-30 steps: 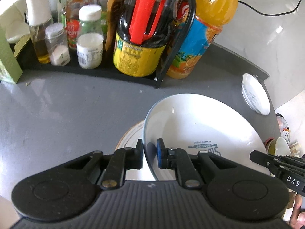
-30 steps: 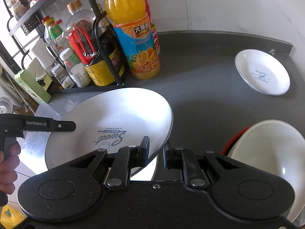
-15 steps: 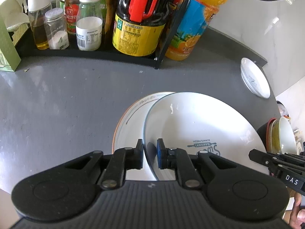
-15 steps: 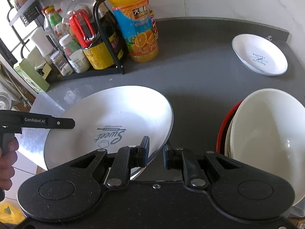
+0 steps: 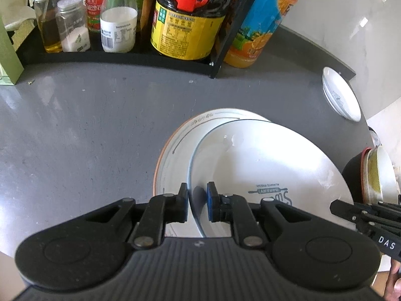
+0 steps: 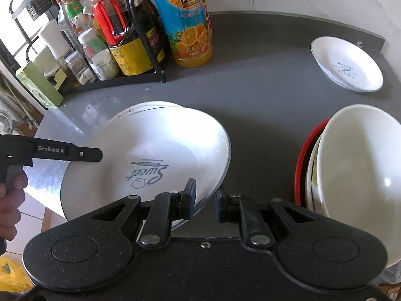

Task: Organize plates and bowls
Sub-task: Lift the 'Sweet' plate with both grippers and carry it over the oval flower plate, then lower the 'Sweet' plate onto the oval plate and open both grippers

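A white plate printed "Sweet" [image 5: 263,165] [image 6: 150,150] hangs tilted just above the grey counter. My left gripper [image 5: 198,202] is shut on its left rim. My right gripper [image 6: 204,200] is shut on the opposite rim, and its body shows in the left wrist view [image 5: 363,215]. Under the held plate lies an orange-rimmed plate [image 5: 175,150] [image 6: 140,109], mostly covered. A smaller white plate [image 6: 347,67] [image 5: 340,95] rests at the far right of the counter. A white bowl [image 6: 361,170] sits nested in a red bowl [image 6: 299,165] near the right edge.
A black rack [image 5: 125,59] with sauce bottles and jars lines the back of the counter. An orange juice bottle [image 6: 185,25] stands beside it, and a green box [image 6: 40,87] at its left end. A hand [image 6: 10,200] holds the left gripper's handle. The counter edge curves close on the left.
Both grippers have drawn back from the rack with the plate between them. More of the orange-rimmed plate now shows beyond the held plate's far edge.
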